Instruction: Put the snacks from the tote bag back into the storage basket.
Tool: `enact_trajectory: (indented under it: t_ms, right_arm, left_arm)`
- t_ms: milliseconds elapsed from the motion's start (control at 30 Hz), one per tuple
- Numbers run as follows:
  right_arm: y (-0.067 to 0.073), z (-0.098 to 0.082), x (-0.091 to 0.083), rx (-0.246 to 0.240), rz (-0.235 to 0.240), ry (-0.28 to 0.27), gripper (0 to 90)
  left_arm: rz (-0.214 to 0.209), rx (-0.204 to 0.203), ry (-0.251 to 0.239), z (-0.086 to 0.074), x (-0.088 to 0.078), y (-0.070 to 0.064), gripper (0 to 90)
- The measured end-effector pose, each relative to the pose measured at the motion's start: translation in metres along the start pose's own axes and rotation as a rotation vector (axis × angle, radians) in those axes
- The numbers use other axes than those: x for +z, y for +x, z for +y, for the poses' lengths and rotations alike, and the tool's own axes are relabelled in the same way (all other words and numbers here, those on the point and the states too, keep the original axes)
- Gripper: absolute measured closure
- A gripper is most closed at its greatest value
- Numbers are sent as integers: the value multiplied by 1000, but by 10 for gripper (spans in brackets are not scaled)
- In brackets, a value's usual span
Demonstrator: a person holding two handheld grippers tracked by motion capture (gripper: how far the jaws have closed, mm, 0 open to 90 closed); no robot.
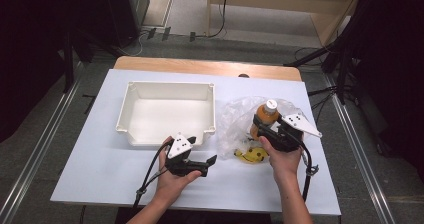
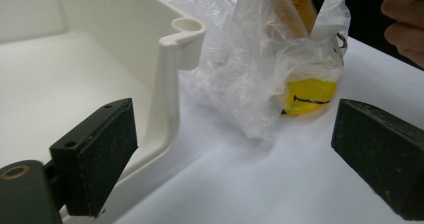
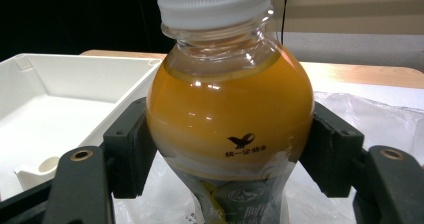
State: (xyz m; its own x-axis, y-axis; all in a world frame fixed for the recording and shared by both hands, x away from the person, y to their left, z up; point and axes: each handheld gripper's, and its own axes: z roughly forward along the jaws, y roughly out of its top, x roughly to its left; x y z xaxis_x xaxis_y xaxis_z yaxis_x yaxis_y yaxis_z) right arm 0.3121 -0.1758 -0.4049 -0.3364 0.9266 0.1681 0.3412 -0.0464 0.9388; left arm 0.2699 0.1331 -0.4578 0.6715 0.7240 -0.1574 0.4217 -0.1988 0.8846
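The bottle (image 3: 227, 119), full of juice so heavy and slick, stands in the plastic bag (image 1: 235, 119) right of the tray (image 1: 167, 134); we clamp its belly with the right gripper (image 1: 272, 126), left gripper (image 1: 200, 165) gaping empty.

From my remote station: crumpled clear plastic bag (image 2: 250, 69) veils the yellow, perhaps banana-shaped toy (image 2: 307, 96); orange-filled clear bottle (image 3: 230, 109) base cropped.
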Motion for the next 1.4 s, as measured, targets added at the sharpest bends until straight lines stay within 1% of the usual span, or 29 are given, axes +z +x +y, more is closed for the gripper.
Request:
enact_trajectory:
  t_ms: [267,367,400,433,500,533,633,800,933,1000,1067,1133,1200,1367,1400]
  right_arm:
    - [1,1,-1,6,0,5,313]
    - [2,2,-1,4,1,2,313]
    - [3,2,-1,4,7,1,313]
    - [4,2,-1,5,10,3,312]
    - [5,2,-1,-5,9,2,312]
    - [6,2,-1,-5,8,3,312]
    - [7,2,0,-5,12,5,312]
    - [9,3,2,-8,8,8,312]
    - [11,5,2,-9,12,8,312]
    - [11,7,2,-9,18,1,312]
    - [11,8,1,-14,16,0,312]
    - [12,10,1,-18,10,2,312]
    - [13,12,1,-18,8,2,312]
    - [15,17,0,-15,5,-6,311]
    - [15,18,0,-15,5,-9,312]
  left_arm:
    - [22,-21,-29,-7,-24,18,19]
    - [9,-33,-39,-9,-34,25,18]
    - [15,-28,-38,-10,-38,28,18]
    - [22,-34,-39,-12,-41,31,18]
    - [40,-53,-38,-13,-48,38,18]
    - [46,-69,-47,-15,-52,43,18]
    - [66,-69,-58,-18,-63,52,18]
    - [98,-62,-64,-20,-78,61,19]
    - [103,-57,-84,-22,-87,67,19]
    - [111,-44,-100,-23,-90,72,19]
    - [122,-41,-108,-25,-93,76,19]
    - [132,-59,-120,-26,-97,82,19]
    - [153,-65,-128,-27,-100,86,19]
    - [158,-71,-126,-29,-99,88,22]
    - [167,-68,-123,-29,-98,87,35]
